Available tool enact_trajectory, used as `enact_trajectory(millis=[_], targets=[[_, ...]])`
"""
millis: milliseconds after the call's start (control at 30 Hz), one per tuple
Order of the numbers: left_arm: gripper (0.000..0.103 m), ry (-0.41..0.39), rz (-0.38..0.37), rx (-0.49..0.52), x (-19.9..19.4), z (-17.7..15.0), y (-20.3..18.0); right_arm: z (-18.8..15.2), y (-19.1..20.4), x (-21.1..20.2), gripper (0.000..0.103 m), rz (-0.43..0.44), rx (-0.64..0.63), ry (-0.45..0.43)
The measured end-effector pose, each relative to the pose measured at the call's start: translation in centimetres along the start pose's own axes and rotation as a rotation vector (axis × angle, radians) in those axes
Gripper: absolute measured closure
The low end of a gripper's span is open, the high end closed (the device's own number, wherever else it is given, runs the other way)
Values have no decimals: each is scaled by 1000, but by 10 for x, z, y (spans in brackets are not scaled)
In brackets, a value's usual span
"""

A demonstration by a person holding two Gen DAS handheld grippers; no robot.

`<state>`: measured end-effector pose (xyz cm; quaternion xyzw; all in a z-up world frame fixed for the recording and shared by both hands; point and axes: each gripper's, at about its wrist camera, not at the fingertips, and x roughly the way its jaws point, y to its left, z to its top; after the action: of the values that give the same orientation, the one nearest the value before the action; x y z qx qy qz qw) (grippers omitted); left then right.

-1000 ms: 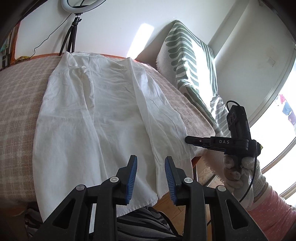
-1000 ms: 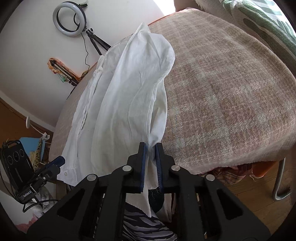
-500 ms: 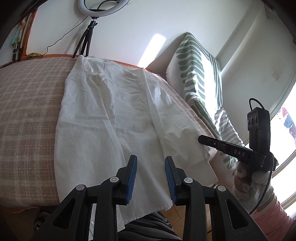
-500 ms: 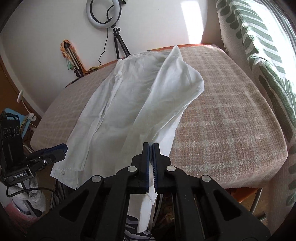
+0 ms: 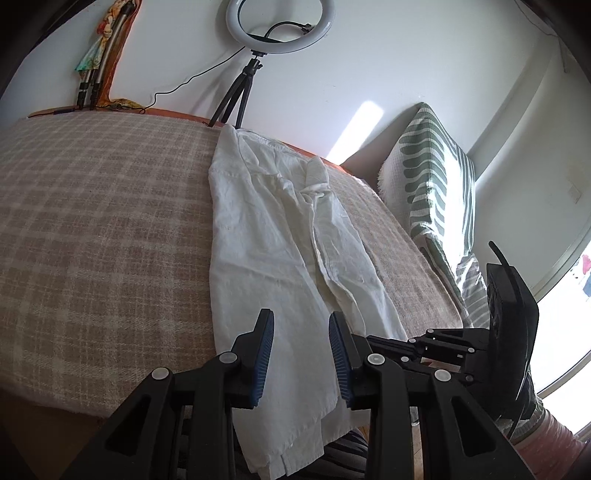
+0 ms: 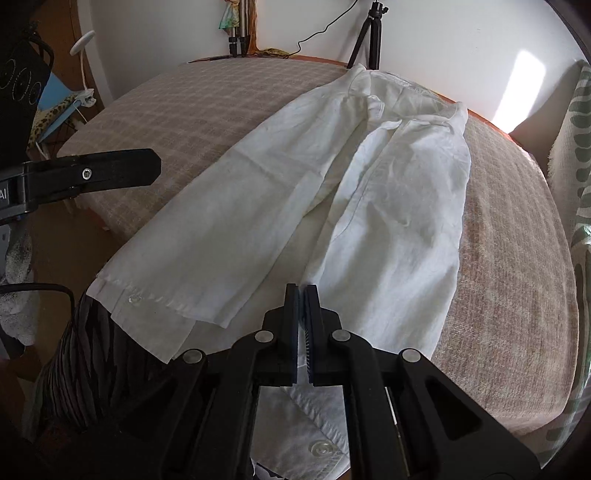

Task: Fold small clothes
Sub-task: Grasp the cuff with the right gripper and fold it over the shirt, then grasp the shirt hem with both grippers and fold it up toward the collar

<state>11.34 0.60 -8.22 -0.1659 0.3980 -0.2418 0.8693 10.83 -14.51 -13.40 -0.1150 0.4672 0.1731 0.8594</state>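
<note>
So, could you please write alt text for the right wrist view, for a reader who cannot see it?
The right tool is shut on a white shirt that lies lengthwise on a table under a checked beige cloth, its near end hanging over the edge. The left tool enters from the left, above the table's left edge. A tripod stands behind by the white wall.

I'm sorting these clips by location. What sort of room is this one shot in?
Probably a room in a home, set up for filming: a white shirt lies on a table under a plaid cloth, beside a leaf-patterned sofa, with a ring light on a tripod behind.
</note>
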Motion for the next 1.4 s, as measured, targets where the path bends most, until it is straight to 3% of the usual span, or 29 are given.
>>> enact_trajectory(millis=[100, 200, 267, 300, 400, 500, 700, 867, 933, 1000, 1033, 1133, 1300, 1400], targets=[[72, 1, 3, -2, 1, 1, 4, -4, -2, -3, 98, 21, 10, -8], [69, 4, 6, -6, 2, 0, 8, -11, -8, -22, 96, 144, 35, -36], [68, 14, 15, -5, 2, -3, 13, -20, -20, -43, 84, 216, 100, -85], [67, 21, 18, -5, 1, -5, 16, -26, -27, -52, 78, 225, 145, -119], [63, 50, 28, -17, -1, -14, 27, -51, -61, -65, 76, 197, 295, -153], [60, 89, 30, -41, -1, -25, 38, -83, -100, -53, 76, 224, 480, -112], [57, 161, -53, -166, 5, -46, 55, -116, -122, -18, 64, 464, 653, -91], [59, 163, -120, -254, 8, -48, 61, -113, -110, 7, 64, 584, 667, -77], [68, 182, -146, -260, 12, -48, 59, -112, -106, 14, 66, 618, 677, -72], [70, 206, -169, -266, 17, -51, 56, -109, -101, 17, 81, 637, 674, -71], [81, 204, -167, -259, 18, -51, 55, -108, -99, 15, 86, 634, 666, -74], [90, 187, -172, -257, 16, -48, 53, -100, -96, -1, 92, 644, 647, -108], [92, 98, -182, -235, -15, -38, 42, -89, -99, -42, 94, 681, 629, -213], [93, 145, -138, -228, -4, -45, 46, -98, -97, -30, 94, 664, 630, -181]])
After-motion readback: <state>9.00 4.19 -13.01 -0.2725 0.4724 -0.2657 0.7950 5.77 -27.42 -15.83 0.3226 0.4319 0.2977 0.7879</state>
